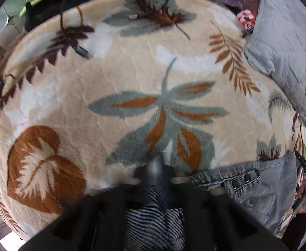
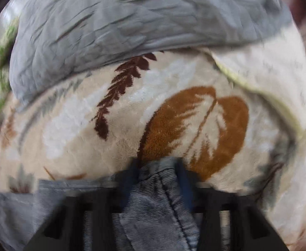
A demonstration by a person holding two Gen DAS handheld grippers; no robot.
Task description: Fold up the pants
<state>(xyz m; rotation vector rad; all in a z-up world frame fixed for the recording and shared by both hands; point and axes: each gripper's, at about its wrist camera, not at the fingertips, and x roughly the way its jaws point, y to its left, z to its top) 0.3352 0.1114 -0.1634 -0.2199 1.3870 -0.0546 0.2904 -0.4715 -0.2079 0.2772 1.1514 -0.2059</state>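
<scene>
Lying on the leaf-print blanket (image 1: 115, 67), the grey pants (image 1: 255, 190) spread along its near edge, waistband buttons showing in the left view. Left gripper (image 1: 156, 167) pinched tight, fingers together on the cloth. Right gripper (image 2: 159, 167) clamped on a bunched fold of pants (image 2: 153, 198), seam running down between its blue fingers (image 2: 185, 179). Grey pillow (image 1: 288, 48) at the blanket's far side; a black cable (image 1: 69, 37) trails across it.

ribbed grey cloth pants (image 2: 153, 205), plush fleece blanket (image 1: 115, 73)
</scene>
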